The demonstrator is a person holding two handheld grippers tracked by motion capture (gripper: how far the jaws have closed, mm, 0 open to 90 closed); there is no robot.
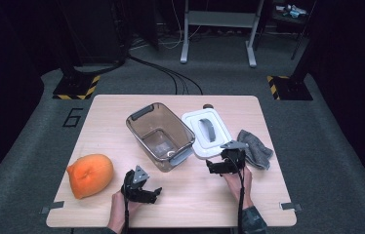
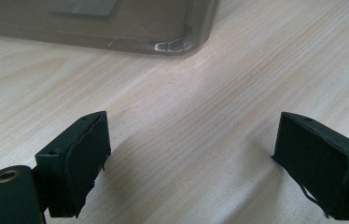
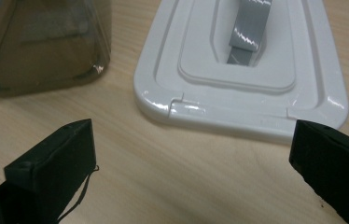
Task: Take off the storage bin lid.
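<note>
Right tongs (image 1: 222, 165) gape wide and empty just below the white lid (image 1: 205, 131), centre-right of the frame, seemingly lined up to grip its near edge. Left tongs (image 1: 144, 192), equally wide and empty, wait below the clear bin (image 1: 158, 134).

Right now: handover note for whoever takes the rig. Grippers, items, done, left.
Left gripper: open, empty, low over the table, facing the clear bin.
Right gripper: open, empty, just short of the white lid.
Bin open and empty; lid flat beside it. Orange plush lies to the bin's left, grey cloth right of the lid.
Done: nothing packed. Left: likely load and lid it.
</note>
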